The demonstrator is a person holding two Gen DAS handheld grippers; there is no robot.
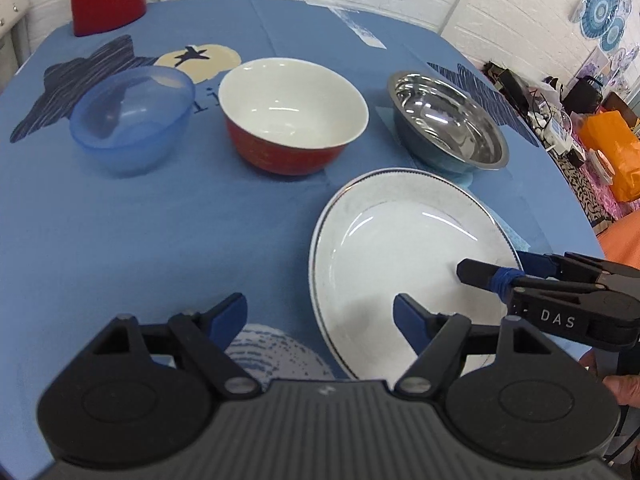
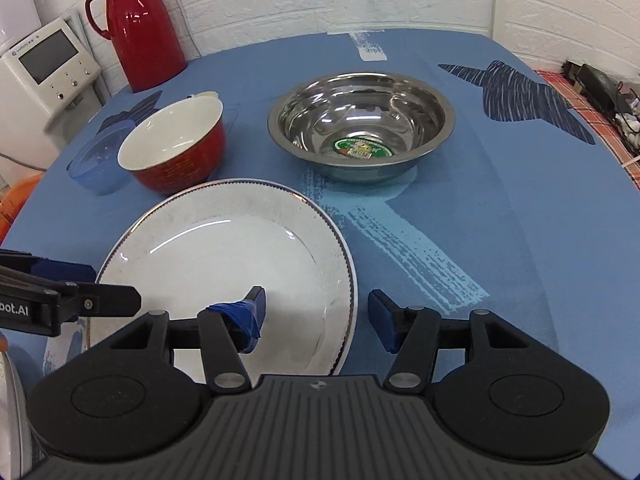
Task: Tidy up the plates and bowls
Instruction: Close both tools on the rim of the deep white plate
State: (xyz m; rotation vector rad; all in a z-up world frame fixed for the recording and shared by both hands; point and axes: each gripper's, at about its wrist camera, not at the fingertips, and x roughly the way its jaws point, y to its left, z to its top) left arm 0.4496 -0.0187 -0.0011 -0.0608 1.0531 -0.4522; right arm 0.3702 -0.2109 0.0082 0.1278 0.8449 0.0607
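White plate (image 1: pixel 400 240) (image 2: pixel 224 248): lies flat on the blue tablecloth (image 1: pixel 160 240), empty, with a thin dark line round the rim.

Left gripper (image 1: pixel 318 312): hangs low at the plate's left rim, fingers spread wide. Straddles that rim, with one blue pad over the cloth outside the plate and the other above the plate's white inner face. Grips nothing. Shows in the right wrist view only as black fingers at the plate's left side (image 2: pixel 106 284).

Right gripper (image 2: pixel 316 304) (image 1: pixel 496 266): sits at the plate's right rim, also spread wide, with a blue-taped finger (image 2: pixel 244 316) above the plate's inside and the other finger outside the rim, over the cloth. Cannot tell whether either finger touches the plate. Holds nothing.

Beyond the plate's far rim, three bowls in a row, all upright and empty:
- steel bowl (image 1: pixel 448 120) (image 2: pixel 360 124), behind the plate's right half, close to the rim but apart, with a green sticker (image 2: pixel 364 148) on its bottom
- red bowl (image 1: pixel 292 116) (image 2: pixel 172 140), white inside, behind the plate's left half, near it
- blue plastic bowl (image 1: pixel 132 120) (image 2: pixel 96 164), see-through, farther from the plate, past the red bowl

Well beyond the plate, past the bowls: red jug (image 2: pixel 136 28) upright at the cloth's far edge.
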